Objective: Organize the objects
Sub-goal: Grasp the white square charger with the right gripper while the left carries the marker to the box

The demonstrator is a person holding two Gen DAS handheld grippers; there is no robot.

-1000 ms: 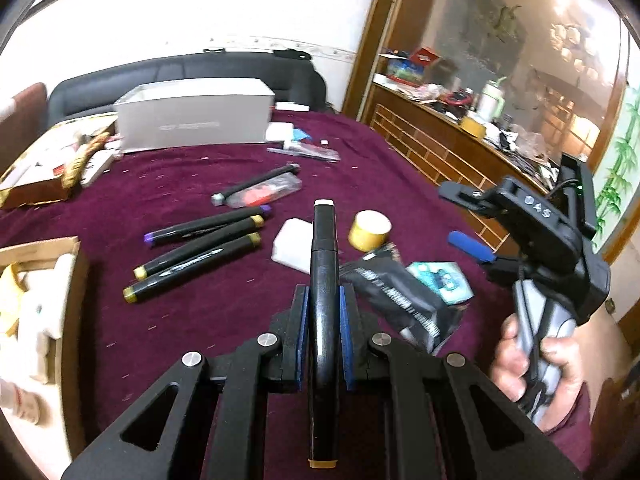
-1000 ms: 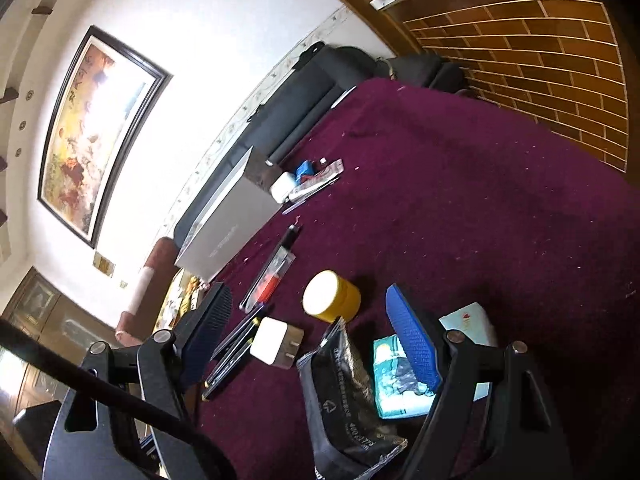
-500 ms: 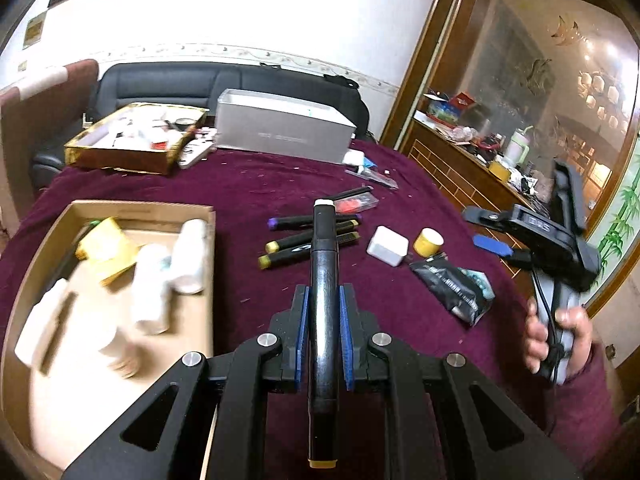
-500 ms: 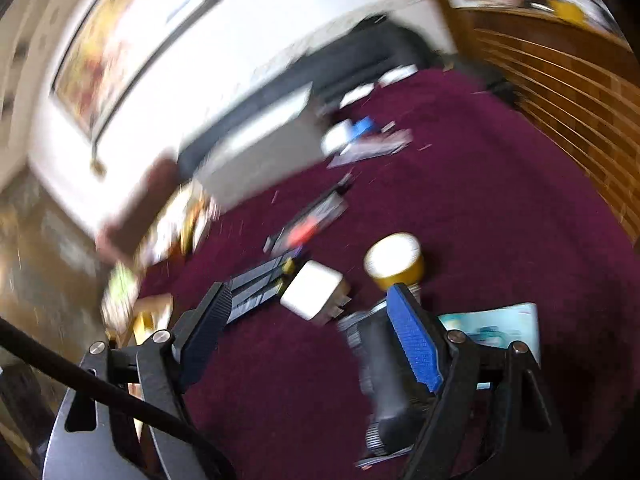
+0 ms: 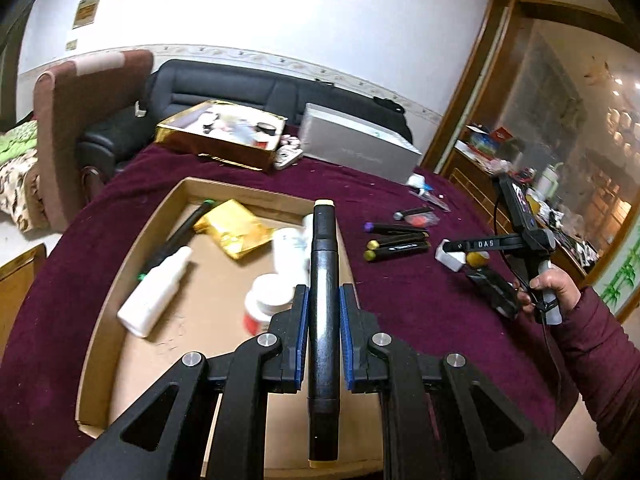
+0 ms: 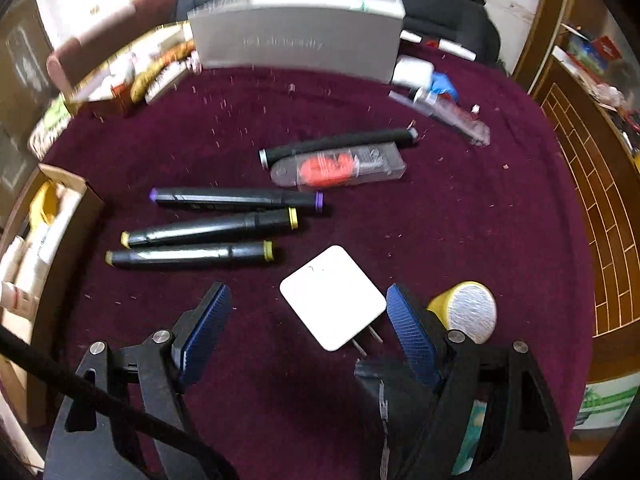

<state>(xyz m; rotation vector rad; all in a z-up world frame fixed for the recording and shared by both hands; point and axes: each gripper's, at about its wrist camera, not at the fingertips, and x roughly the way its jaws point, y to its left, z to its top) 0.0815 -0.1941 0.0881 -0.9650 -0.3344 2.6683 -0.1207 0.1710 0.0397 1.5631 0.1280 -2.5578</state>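
My left gripper [image 5: 324,308] is shut on a black marker [image 5: 323,280] with a pale cap, held lengthwise over the right side of a shallow cardboard box [image 5: 104,280]. White bottles [image 5: 154,294], a gold packet [image 5: 236,232] and a dark pen lie in that box. My right gripper [image 6: 308,320] stands open, pointing down at a white plug adapter [image 6: 332,294] that lies between its blue pads without touching them. Three black markers [image 6: 200,232] lie just beyond it. In the left wrist view a hand holds the right gripper [image 5: 460,250] over the adapter.
A yellow round tin [image 6: 466,312] and a black pouch [image 6: 384,396] sit right of the adapter. A black roller and an orange item in clear packaging [image 6: 340,168] lie farther out. A grey box [image 6: 296,40] and a gold tray [image 5: 224,132] stand at the back of the maroon cloth.
My left gripper has swung left with the marker, from over the loose markers to over the cardboard box. My right gripper has rolled and tipped down until the adapter lies between its pads.
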